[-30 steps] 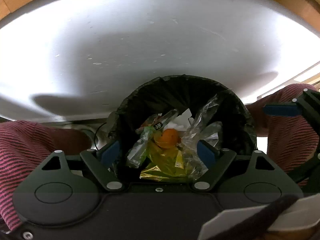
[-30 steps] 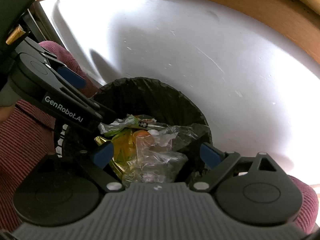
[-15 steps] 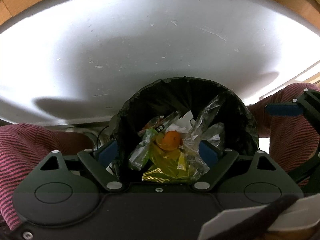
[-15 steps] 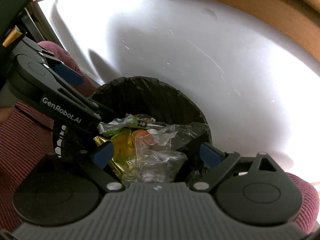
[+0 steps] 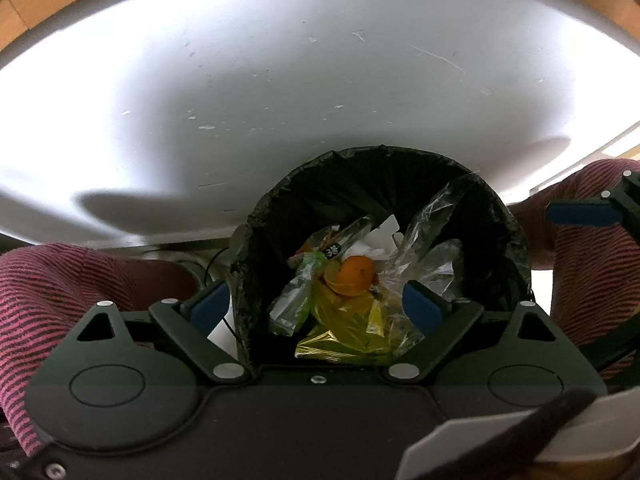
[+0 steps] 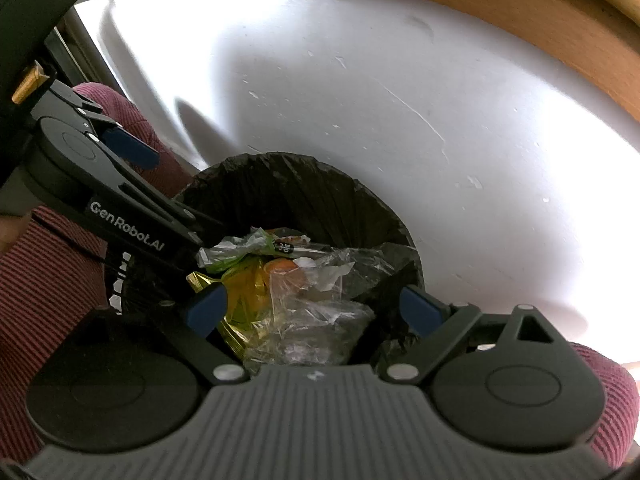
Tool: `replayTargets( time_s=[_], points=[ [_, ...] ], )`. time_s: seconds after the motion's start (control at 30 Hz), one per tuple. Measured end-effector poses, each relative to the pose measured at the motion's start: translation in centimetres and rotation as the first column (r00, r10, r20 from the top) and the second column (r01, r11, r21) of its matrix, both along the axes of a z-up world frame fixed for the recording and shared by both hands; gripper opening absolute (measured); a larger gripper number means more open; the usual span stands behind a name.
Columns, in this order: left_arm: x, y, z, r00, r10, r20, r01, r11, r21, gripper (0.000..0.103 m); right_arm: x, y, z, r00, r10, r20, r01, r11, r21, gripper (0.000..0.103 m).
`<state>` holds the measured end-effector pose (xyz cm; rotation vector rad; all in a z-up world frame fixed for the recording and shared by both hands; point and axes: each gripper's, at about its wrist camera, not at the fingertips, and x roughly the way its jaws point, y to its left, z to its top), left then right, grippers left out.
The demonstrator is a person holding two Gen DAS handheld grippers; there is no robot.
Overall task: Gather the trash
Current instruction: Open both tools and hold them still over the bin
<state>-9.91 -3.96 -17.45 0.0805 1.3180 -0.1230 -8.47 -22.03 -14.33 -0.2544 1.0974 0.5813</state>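
Black-lined bin (image 5: 384, 200), one orange peel (image 5: 354, 276), two tools, left (image 5: 316, 306) opening, right (image 6: 312, 308) spread, both empty

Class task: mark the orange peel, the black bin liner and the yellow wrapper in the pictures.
orange peel (image 5: 354, 276), left wrist view, on its rounded outer skin.
black bin liner (image 5: 384, 184), left wrist view, on the far inner wall.
yellow wrapper (image 5: 344, 340), left wrist view, on its shiny lower half.

From my remote seat, "GenRobot.AI" reads in white along the left gripper (image 6: 168, 224) arm; a wrapper's black label (image 6: 285, 246) is possibly Korean, illegible.
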Motion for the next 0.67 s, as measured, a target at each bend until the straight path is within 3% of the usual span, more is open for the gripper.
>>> replayTargets(
  time_s=[0.67],
  points=[
    [-0.12,0.06,0.09,1.0,-0.001,0.006,0.001,1.0,-0.025,0.095,-0.19,0.06,-0.08,1.0,-0.019,0.004,0.019,1.0,-0.009,0.097]
  ],
)
